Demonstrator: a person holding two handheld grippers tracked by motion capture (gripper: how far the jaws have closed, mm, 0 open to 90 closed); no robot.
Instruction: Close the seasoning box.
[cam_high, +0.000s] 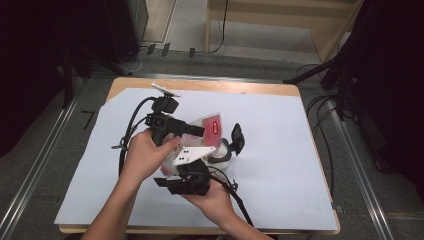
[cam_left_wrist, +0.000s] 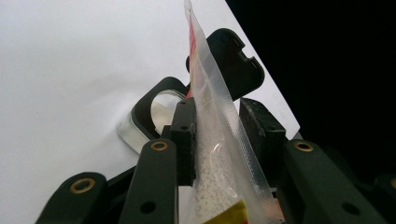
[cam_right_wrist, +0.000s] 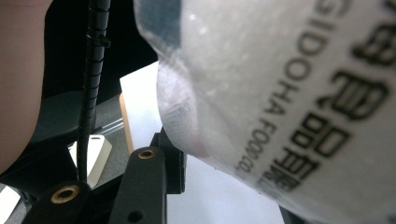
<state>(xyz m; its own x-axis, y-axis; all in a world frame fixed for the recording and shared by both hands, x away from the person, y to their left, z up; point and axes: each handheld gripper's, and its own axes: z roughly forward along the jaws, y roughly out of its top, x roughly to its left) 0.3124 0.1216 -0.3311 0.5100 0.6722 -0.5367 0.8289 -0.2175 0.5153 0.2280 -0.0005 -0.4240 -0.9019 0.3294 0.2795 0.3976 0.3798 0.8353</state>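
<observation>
Over the white paper-covered table (cam_high: 280, 150), the left gripper (cam_left_wrist: 217, 135) pinches the edge of a clear plastic pouch of white grains with a red label (cam_left_wrist: 215, 154), held above a black-lidded round container (cam_left_wrist: 161, 109). The right gripper (cam_high: 187, 180) sits under the pouch; whether its jaws grip it cannot be told.

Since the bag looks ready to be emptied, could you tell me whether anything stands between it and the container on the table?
Nothing visible does. The bag hangs between the left gripper jaws, above the open container, whose black lid stands tilted behind the mouth.
</observation>
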